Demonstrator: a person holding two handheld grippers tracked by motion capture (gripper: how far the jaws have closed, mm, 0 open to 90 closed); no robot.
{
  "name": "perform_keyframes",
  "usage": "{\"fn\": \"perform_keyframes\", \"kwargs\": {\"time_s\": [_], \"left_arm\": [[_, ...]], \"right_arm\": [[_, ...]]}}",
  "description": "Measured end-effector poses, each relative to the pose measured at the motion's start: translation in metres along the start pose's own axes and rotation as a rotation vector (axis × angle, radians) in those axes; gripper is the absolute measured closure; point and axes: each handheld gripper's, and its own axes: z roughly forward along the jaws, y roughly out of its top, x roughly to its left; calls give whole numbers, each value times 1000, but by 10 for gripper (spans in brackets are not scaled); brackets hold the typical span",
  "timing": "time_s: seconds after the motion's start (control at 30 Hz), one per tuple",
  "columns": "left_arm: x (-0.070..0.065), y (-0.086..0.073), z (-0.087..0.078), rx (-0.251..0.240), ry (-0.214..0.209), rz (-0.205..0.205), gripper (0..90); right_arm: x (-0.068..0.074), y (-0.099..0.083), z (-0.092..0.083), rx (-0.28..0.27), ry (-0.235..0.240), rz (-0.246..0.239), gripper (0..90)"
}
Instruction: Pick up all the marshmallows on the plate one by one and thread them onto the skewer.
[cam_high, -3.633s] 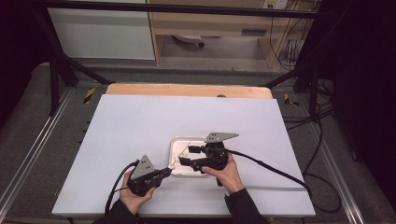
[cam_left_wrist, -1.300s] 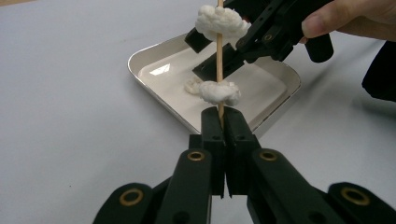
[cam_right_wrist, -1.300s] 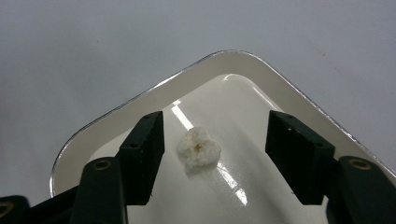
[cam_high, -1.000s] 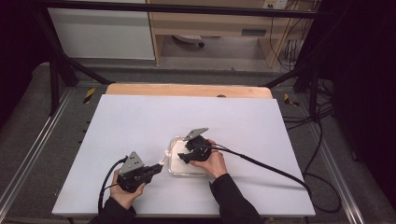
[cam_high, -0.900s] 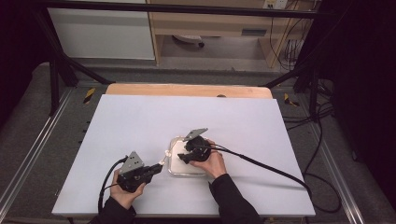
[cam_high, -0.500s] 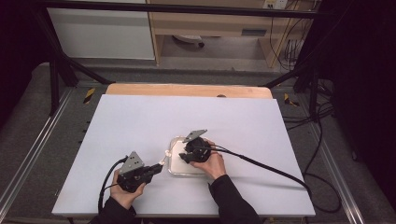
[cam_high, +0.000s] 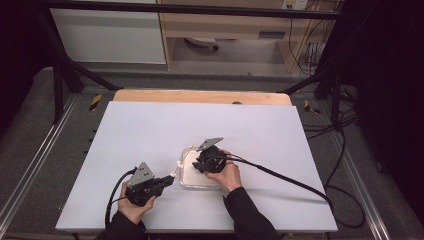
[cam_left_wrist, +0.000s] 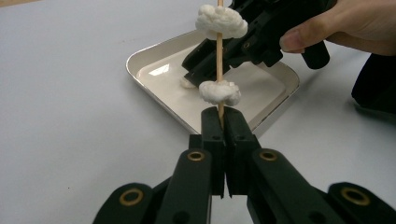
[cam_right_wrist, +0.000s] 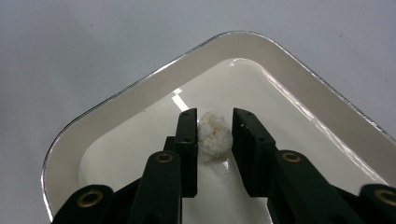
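My left gripper is shut on the lower end of a thin wooden skewer that points toward the tray. Two white fluffy pieces are threaded on it, one near the jaws and one farther up. In the high view this gripper sits at the tray's near left corner. My right gripper reaches down into the white tray. Its jaws have just been closing and now sit against both sides of a small white lump on the tray floor. From above, a hand holds it over the tray.
The tray lies on a wide white table with a wooden strip along its far edge. Black cables trail from both grippers, the right one running off toward the table's right edge. Metal frame rails flank the table.
Since the earliest frame my right gripper has moved left and dipped into the tray, and my left gripper has shifted slightly left. Over the last second both hands stay put.
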Motion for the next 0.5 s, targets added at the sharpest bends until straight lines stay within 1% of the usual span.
{"fn": "perform_keyframes", "kwargs": {"time_s": [0.07,0.33,0.47,0.5], "left_arm": [[0,0,0,0,1,0,881],[0,0,0,-1,1,3,881],[-1,0,0,-3,0,3,881],[-1,0,0,-4,-1,4,881]], "right_arm": [[0,1,-2,-5,5,8,730],[0,5,-16,-19,13,2,738],[-1,6,-27,-52,28,15,738],[-1,7,-31,-61,36,27,738]]}}
